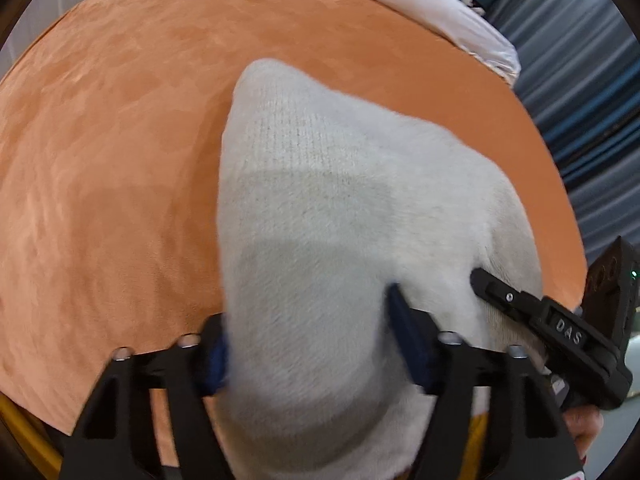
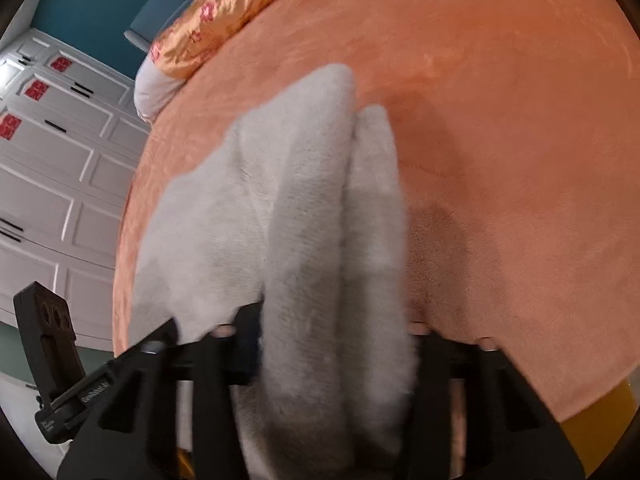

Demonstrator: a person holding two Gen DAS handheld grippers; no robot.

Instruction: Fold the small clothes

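Note:
A small white fuzzy garment (image 1: 320, 216) hangs over the orange bed (image 1: 120, 160). My left gripper (image 1: 308, 344) is shut on its near edge, blue pads on either side of the cloth. In the left wrist view the right gripper (image 1: 560, 328) grips the same cloth at the right. In the right wrist view the garment (image 2: 304, 220) drapes forward in folds from my right gripper (image 2: 332, 352), which is shut on it. The left gripper's body (image 2: 60, 360) shows at the lower left.
An orange satin pillow (image 2: 216, 24) and a pale pink pillow (image 1: 452, 20) lie at the head of the bed. White wardrobe doors (image 2: 52, 168) stand beside the bed. Blue curtains (image 1: 580, 80) hang on the other side.

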